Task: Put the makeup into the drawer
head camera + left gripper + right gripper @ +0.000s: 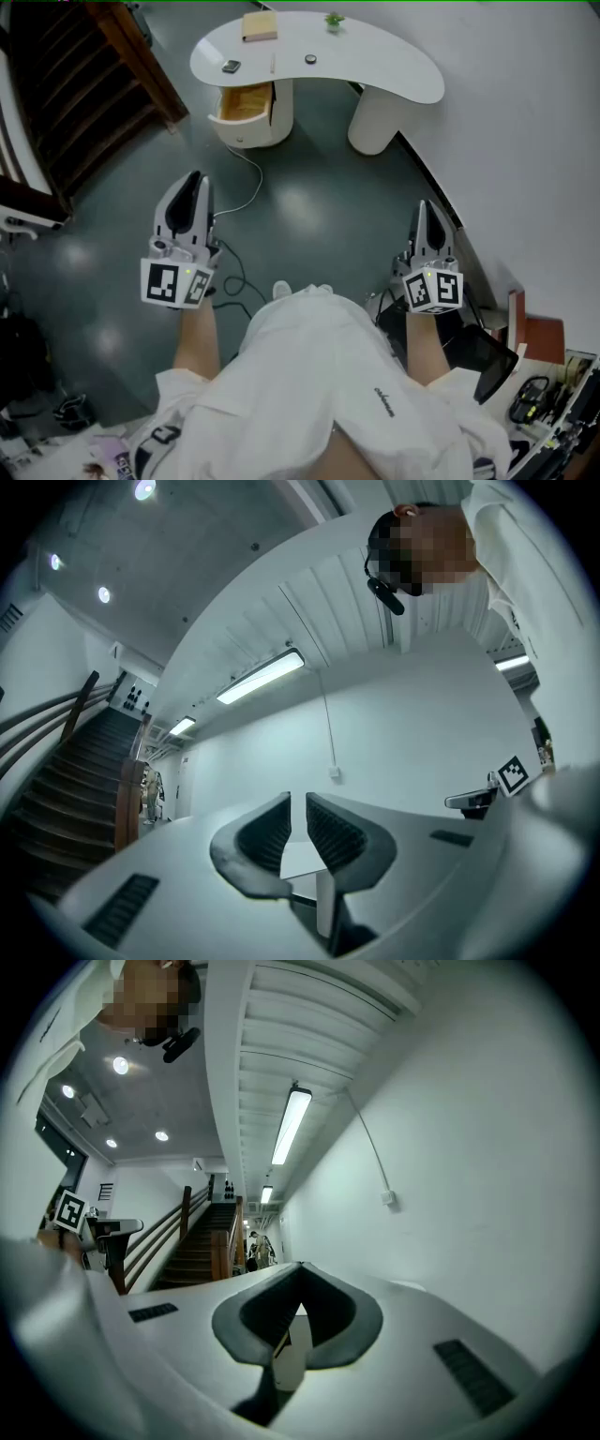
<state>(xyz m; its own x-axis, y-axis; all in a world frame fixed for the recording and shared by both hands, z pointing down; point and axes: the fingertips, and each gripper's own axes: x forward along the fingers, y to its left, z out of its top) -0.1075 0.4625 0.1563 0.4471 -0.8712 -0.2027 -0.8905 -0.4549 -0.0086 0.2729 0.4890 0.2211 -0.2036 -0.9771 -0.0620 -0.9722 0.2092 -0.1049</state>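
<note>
A white curved desk (394, 58) stands far ahead in the head view, with its drawer (246, 103) pulled open under the left end. On the desktop lie small makeup pieces: a dark compact (231, 67), a thin stick (273, 63) and a small round item (310, 59). Both grippers hang well short of the desk, over the floor. My left gripper (192, 180) (297, 801) is shut with nothing between its ribbed pads. My right gripper (423, 208) (300, 1271) is also shut and empty.
A tan box (259, 26) and a small green plant (334, 19) sit at the desk's far edge. A wooden staircase (84, 84) rises at the left. A cable (246, 187) trails over the grey floor from the desk. Cluttered shelving (553, 394) stands at the lower right beside the white wall.
</note>
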